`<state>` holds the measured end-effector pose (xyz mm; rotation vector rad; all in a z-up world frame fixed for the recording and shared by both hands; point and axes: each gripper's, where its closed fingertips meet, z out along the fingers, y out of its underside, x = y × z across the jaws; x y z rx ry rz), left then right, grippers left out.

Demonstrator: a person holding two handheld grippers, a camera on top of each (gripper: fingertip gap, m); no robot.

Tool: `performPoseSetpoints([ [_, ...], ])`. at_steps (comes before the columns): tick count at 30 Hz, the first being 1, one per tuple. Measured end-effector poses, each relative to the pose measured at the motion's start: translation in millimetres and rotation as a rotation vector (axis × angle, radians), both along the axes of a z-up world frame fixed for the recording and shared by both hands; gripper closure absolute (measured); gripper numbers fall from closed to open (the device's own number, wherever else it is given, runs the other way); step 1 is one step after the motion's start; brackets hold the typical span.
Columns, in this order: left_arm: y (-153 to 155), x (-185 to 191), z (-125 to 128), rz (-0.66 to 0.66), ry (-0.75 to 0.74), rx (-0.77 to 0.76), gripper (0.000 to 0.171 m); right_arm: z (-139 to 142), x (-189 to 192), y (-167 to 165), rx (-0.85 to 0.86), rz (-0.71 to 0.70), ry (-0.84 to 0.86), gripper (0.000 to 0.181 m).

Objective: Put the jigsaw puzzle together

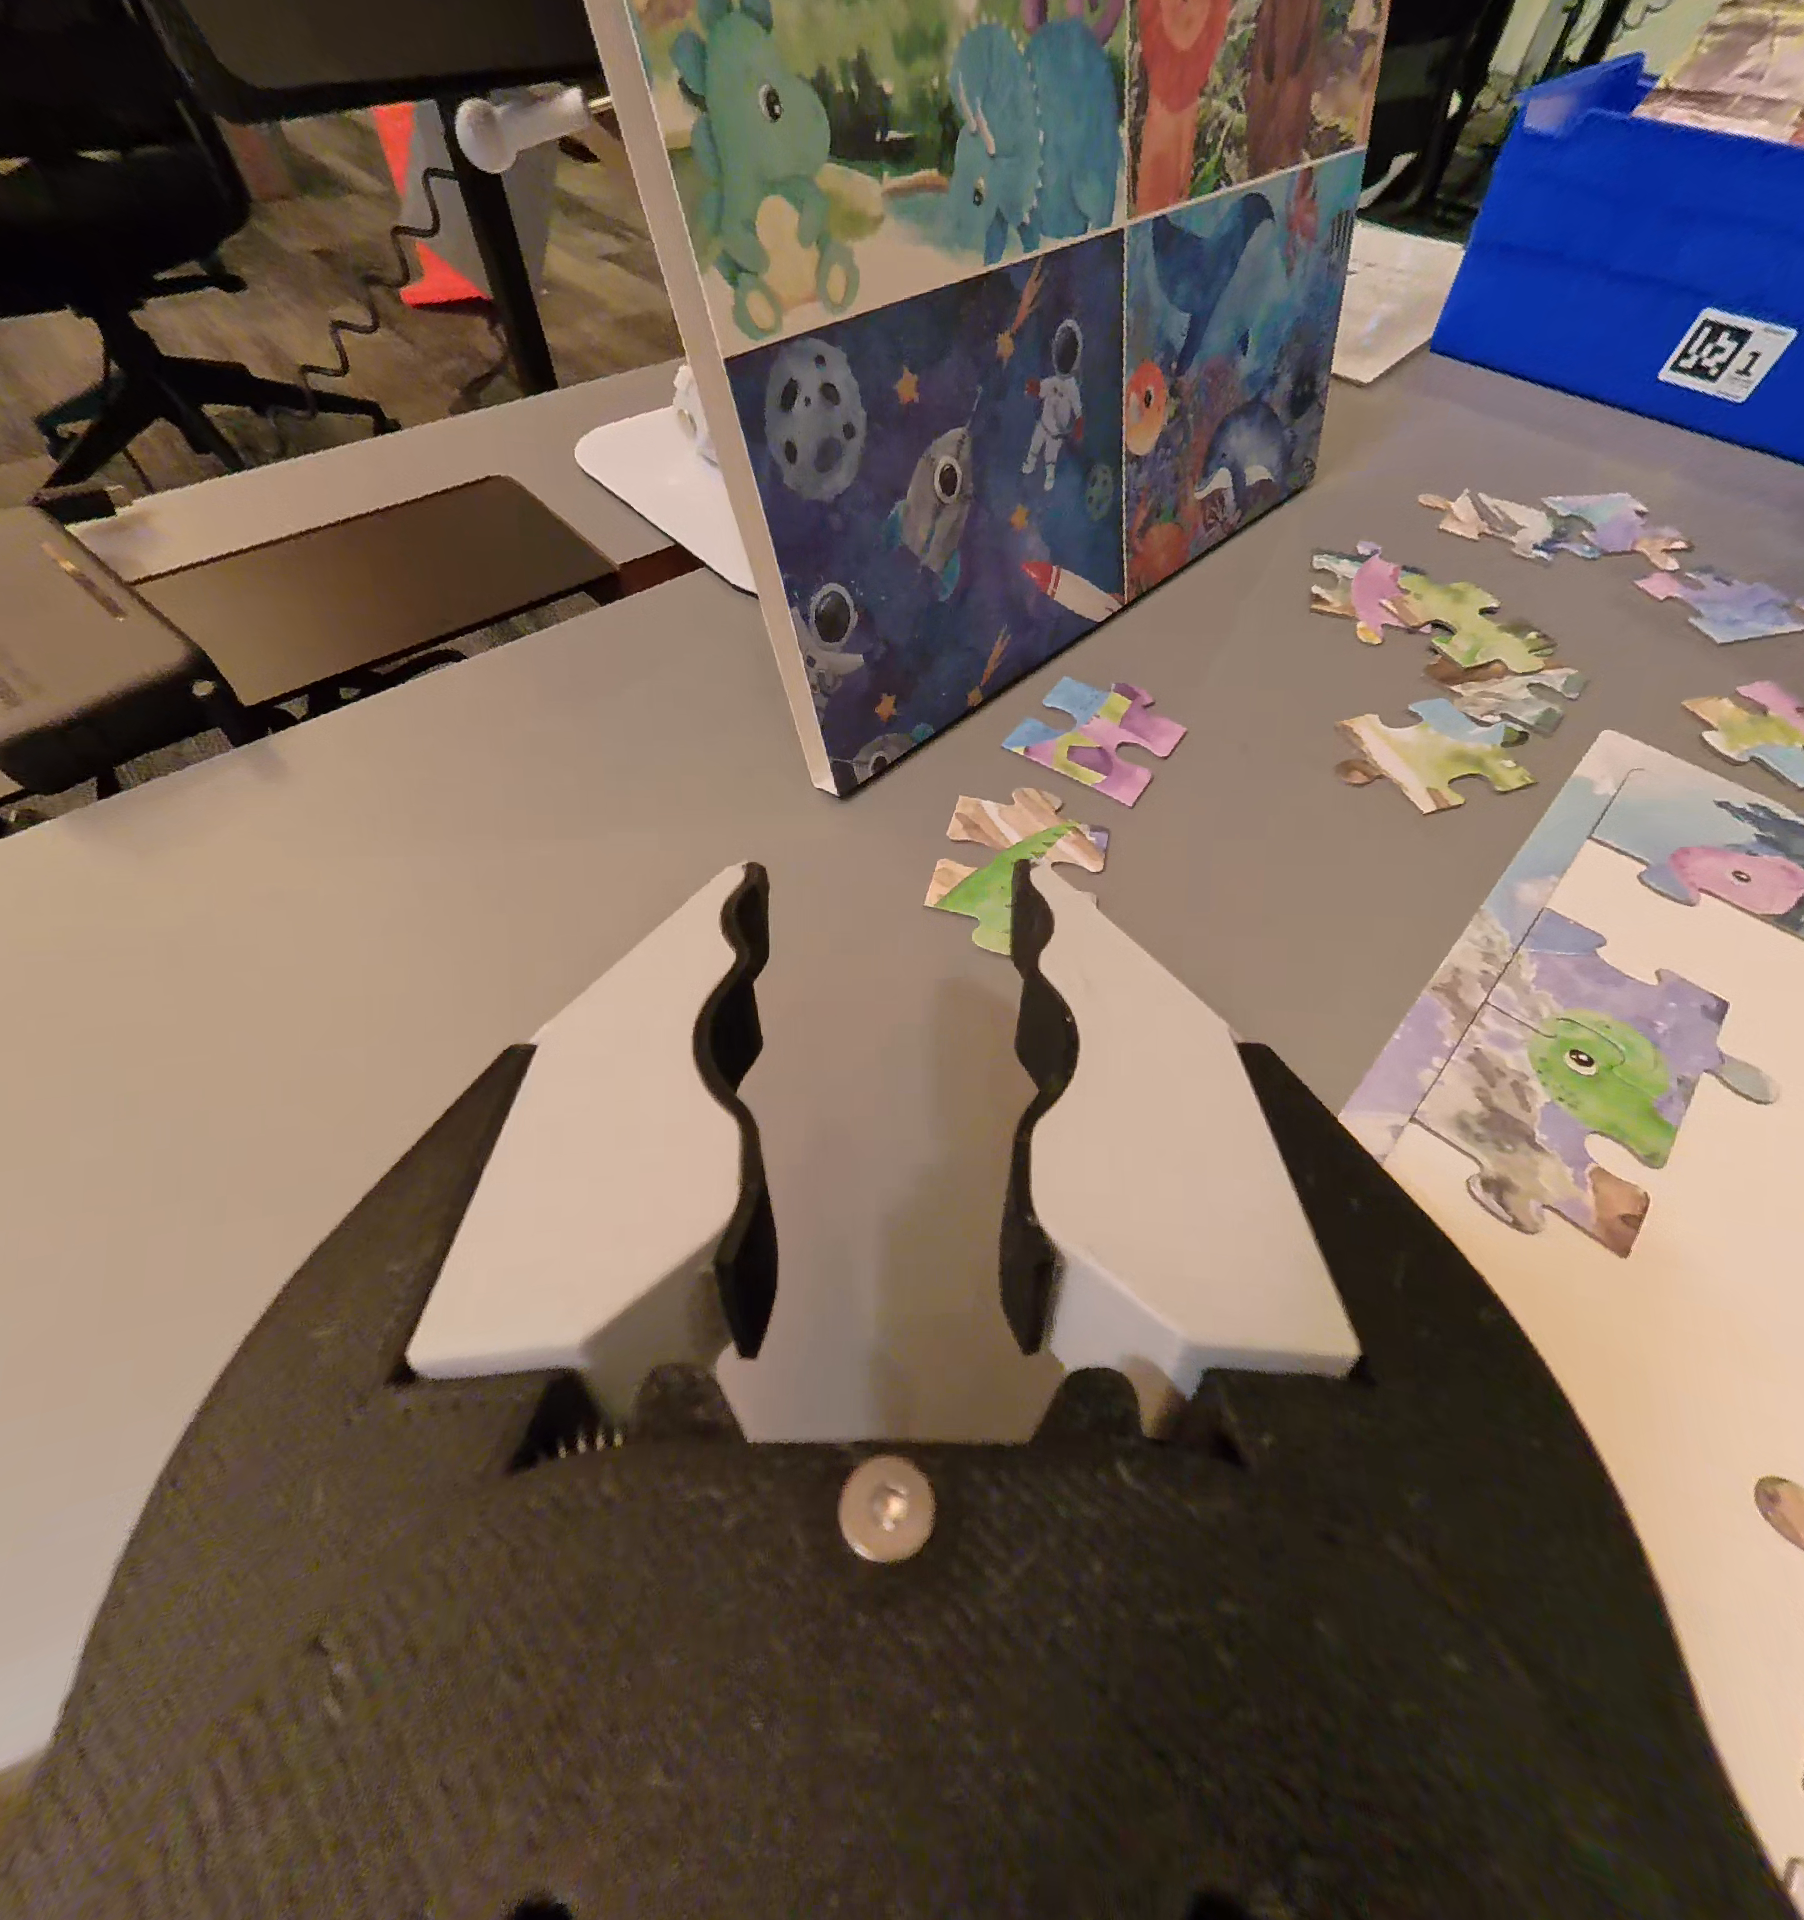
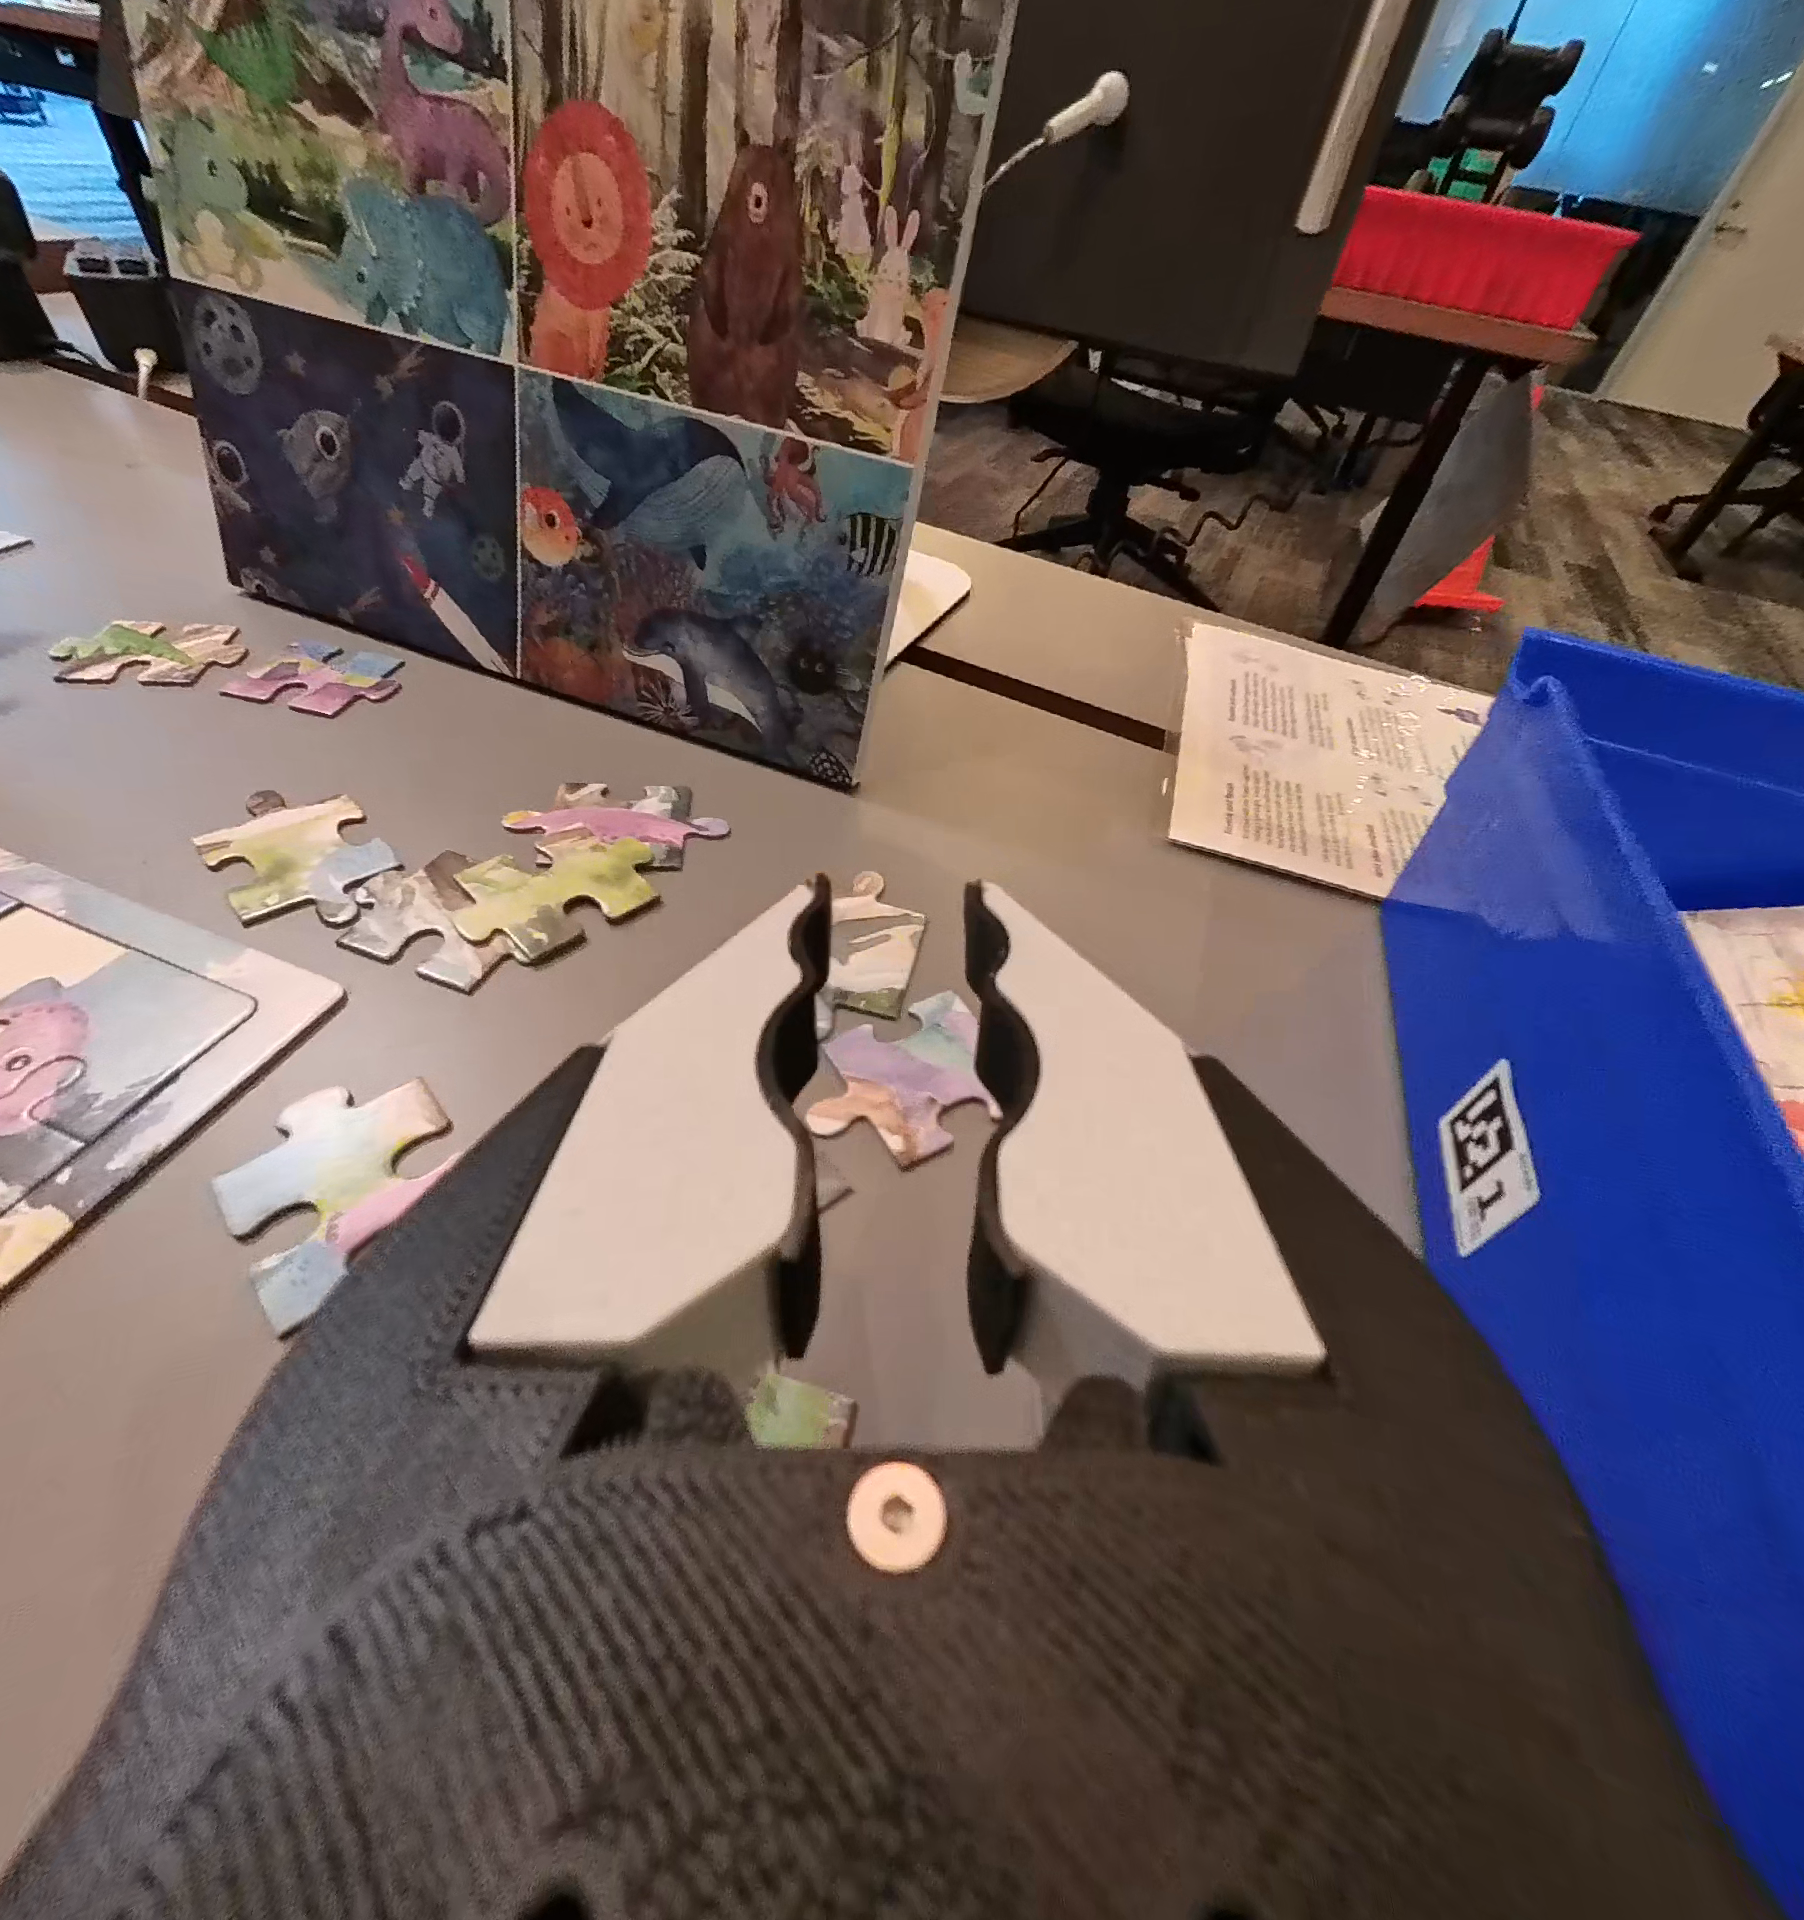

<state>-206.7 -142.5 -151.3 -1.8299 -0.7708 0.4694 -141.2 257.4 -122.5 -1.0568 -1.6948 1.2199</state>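
Observation:
The puzzle tray [image 1: 1698, 1340] lies on the grey table at the right of the left wrist view, with a green-dinosaur piece [image 1: 1584, 1081] and a pink-dinosaur piece [image 1: 1750, 883] set in it. It also shows at the left of the right wrist view [image 2: 285, 997]. My left gripper [image 1: 893, 883] is open and empty above bare table, beside a green-and-brown piece [image 1: 1012, 862]. My right gripper [image 2: 893, 894] is open and empty, low over two loose pieces: a pale one [image 2: 872, 951] and a purple one [image 2: 903, 1081]. Several more loose pieces [image 2: 430, 883] lie between tray and box.
The upright puzzle box [image 1: 1023, 416] with animal pictures stands behind the pieces, also in the right wrist view [image 2: 565, 395]. A blue bin [image 2: 1646, 1195] stands close on the right. A printed sheet in plastic [image 2: 1313, 758] lies by it. Chairs and desks are beyond the table edge. There is about 40 cm between the tips of the two grippers. The left tips stand about 8 cm off the green-and-brown piece [image 1: 1012, 862]. Seen from the right wrist view [image 2: 154, 647] as well.

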Motion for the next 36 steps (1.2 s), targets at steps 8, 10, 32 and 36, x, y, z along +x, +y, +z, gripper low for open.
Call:
performPoseSetpoints([
  [8,1,-1,-4,-0.014,-0.036,0.003,0.122,16,6,-19,-0.086,0.066,0.026,0.157],
  [10,3,0,-6,-0.019,-0.036,-0.016,0.123,26,11,-32,-0.148,0.122,0.043,0.157],
  [32,2,-1,-6,-0.019,-0.054,-0.001,0.122,75,31,-23,-0.154,0.057,0.267,0.143],
  [36,0,-2,-4,-0.007,-0.058,0.020,0.121,79,34,-25,-0.227,0.094,0.269,0.144],
])
